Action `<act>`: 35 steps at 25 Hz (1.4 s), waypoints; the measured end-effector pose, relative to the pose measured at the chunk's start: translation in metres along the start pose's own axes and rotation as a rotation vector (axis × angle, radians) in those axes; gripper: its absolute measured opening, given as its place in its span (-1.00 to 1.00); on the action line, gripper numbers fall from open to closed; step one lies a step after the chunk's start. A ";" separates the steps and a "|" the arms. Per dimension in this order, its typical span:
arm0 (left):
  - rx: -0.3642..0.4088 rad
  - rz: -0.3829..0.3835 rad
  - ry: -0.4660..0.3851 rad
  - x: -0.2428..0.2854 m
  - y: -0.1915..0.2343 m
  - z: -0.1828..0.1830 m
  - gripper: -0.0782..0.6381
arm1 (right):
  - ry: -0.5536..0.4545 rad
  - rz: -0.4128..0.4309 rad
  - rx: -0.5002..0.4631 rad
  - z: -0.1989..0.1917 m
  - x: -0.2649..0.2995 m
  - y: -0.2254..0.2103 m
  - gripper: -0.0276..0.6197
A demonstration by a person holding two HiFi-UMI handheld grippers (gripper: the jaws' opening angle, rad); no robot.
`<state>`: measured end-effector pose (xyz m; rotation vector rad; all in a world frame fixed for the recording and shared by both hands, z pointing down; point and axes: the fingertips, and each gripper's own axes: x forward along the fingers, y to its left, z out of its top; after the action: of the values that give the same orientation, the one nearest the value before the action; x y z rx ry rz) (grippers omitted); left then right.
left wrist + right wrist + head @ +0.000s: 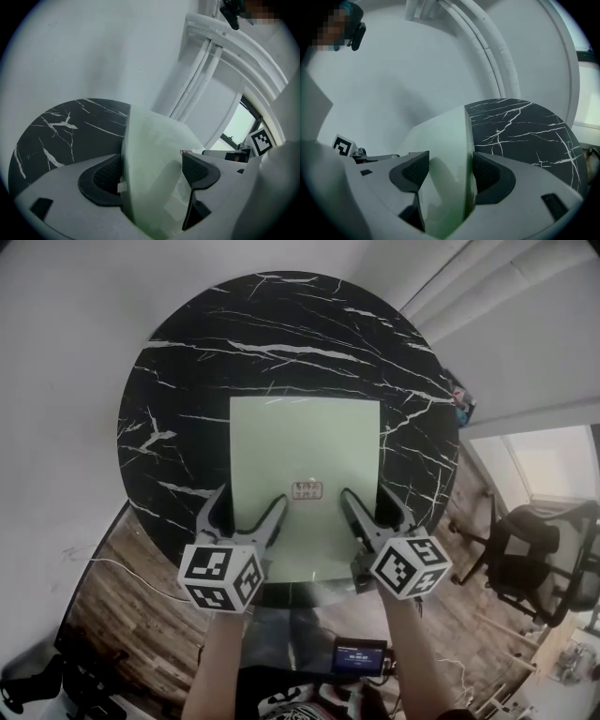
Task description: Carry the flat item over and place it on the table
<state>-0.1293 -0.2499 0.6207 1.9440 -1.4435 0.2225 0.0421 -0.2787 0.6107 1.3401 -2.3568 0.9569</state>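
The pale green sheet (305, 451), smooth, matte and square-cut with a small label (307, 489) near its front edge, lay on the round black bench (187, 381) of white-veined marble. The left hand-held gripper (250, 501) and right hand-held gripper (370, 498) straddled that edge with jaws apart. Placing looked nearly done; only withdrawal seemed left.

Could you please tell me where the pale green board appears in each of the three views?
Head view: pale green board at centre.
Left gripper view: lower centre, between the tongs.
Right gripper view: lower centre, between the tongs.
Shared landmark: black marble table, at left in the left gripper view, at right in the right one.
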 end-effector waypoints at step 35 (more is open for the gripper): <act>0.132 0.150 -0.007 -0.003 0.020 0.007 0.32 | -0.065 -0.128 -0.388 0.024 -0.003 0.005 -0.12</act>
<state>-0.1499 -0.2545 0.6229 1.9422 -1.6173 0.3883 0.0417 -0.2903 0.5892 1.3560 -2.3128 0.3966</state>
